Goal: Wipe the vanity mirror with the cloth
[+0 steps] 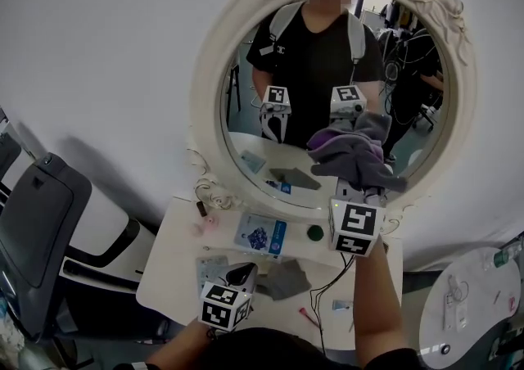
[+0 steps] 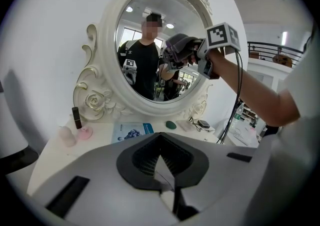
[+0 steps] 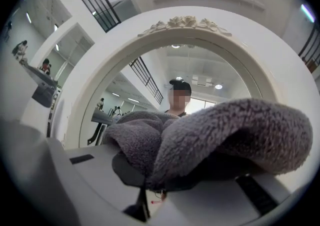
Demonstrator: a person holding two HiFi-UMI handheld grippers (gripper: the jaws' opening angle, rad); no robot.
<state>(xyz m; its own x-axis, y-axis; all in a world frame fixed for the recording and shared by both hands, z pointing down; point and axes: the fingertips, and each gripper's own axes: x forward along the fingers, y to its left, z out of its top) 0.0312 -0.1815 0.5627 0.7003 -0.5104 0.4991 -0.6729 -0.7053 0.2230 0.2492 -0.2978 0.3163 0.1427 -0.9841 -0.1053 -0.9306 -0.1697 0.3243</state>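
A: Right gripper point(image 1: 360, 188) clamped on grey fleece cloth point(image 1: 364, 165), against vanity mirror point(image 1: 206, 90) glass, lower right. Left gripper point(image 1: 239, 277) closed, empty, low before the mirror.
B: Likely trouble: pushing hard, tipping the mirror; dragging loosely, shedding the cloth.

Fuzzy cloth point(image 3: 220, 135), glossy mirror point(image 1: 315, 65)
The cloth is thick grey-purple fleece, matt; the mirror glass shines, its carved frame point(image 1: 209, 90) is smooth cream with a light sheen; below the mirror the desk point(image 1: 168, 266) is smooth white; the left claw point(image 2: 162, 172) and right claw point(image 3: 147, 197) look matt grey plastic.
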